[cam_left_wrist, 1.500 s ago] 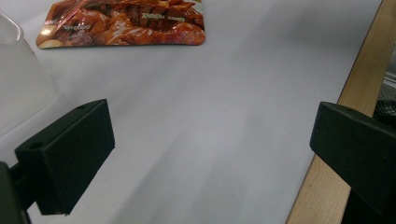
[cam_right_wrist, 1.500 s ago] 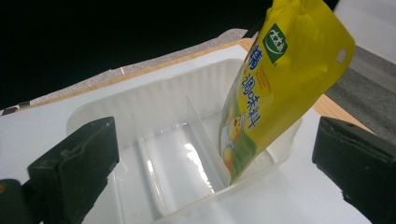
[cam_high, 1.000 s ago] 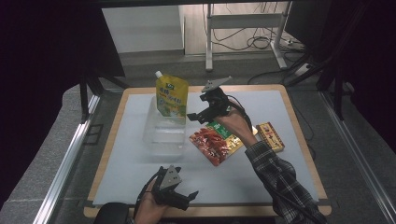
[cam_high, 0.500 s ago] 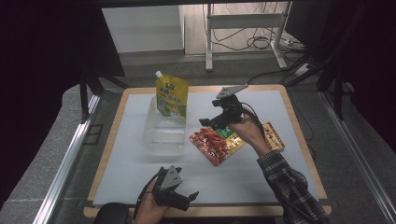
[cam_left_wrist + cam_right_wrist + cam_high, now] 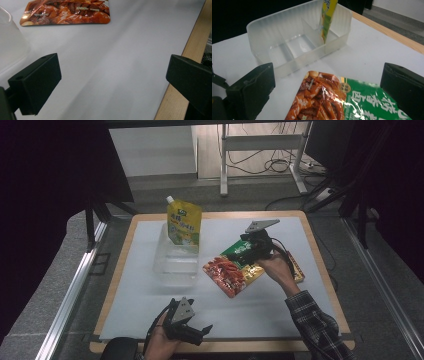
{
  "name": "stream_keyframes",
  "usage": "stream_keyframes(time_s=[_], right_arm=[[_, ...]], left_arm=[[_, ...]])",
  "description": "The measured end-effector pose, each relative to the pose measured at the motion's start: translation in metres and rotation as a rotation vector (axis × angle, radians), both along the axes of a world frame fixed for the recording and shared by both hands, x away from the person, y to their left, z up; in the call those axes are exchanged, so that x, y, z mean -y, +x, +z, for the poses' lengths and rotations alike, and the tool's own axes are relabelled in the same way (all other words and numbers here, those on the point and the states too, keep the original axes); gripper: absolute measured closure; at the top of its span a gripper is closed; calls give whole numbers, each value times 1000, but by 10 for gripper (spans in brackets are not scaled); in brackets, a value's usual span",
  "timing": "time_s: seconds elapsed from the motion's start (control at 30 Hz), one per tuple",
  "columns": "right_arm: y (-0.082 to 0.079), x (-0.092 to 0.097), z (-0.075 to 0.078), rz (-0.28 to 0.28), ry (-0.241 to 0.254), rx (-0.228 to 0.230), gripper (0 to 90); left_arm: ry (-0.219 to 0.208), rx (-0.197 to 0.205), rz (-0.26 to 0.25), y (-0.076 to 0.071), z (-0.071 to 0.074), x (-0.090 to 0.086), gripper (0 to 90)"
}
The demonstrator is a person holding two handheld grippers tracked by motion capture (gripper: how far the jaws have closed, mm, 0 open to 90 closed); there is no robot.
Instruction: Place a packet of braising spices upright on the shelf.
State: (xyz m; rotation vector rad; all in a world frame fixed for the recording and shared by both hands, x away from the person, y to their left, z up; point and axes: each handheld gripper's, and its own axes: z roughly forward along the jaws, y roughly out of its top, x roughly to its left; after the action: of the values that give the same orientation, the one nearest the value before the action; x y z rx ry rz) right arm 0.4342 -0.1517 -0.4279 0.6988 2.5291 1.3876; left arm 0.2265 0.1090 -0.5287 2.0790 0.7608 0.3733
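Observation:
A yellow spouted pouch (image 5: pixel 184 222) stands upright in the far compartment of a clear divided plastic container (image 5: pixel 172 265). Right of the container, a red and green food packet (image 5: pixel 232 270) lies flat on the white mat. My right gripper (image 5: pixel 243 251) hovers open over the packet's far end. In the right gripper view its jaws stand wide apart (image 5: pixel 327 82) above the packet (image 5: pixel 324 100), with the container (image 5: pixel 287 22) and pouch (image 5: pixel 327 17) beyond. My left gripper (image 5: pixel 200 332) rests open near the table's front edge, and nothing sits between its jaws (image 5: pixel 112 77).
A second yellow and red packet (image 5: pixel 296 270) lies partly under the person's right hand. The white mat (image 5: pixel 260 320) covers a board with a wooden edge (image 5: pixel 197 37). The left gripper view catches the red packet (image 5: pixel 67 12) and a container corner (image 5: pixel 10 42).
My right gripper has moved right and toward the near side, away from the pouch and over the red and green packet. The left gripper has stayed put.

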Motion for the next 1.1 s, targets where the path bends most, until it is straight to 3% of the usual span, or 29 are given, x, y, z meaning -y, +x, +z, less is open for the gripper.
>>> stream_keyframes(time_s=[0.47,0.63,0.87,1.1], right_arm=[[-7,25,-19,-43,-9,-27,0],[-7,33,-23,-69,-28,-11,0],[0,45,-32,-109,-23,-28,0],[11,57,-50,-157,-60,-53,0]], left_arm=[[4,12,29,2,2,-7,0],[5,16,29,3,2,-8,0],[6,17,29,3,2,-8,0],[9,18,27,3,2,-8,0]])
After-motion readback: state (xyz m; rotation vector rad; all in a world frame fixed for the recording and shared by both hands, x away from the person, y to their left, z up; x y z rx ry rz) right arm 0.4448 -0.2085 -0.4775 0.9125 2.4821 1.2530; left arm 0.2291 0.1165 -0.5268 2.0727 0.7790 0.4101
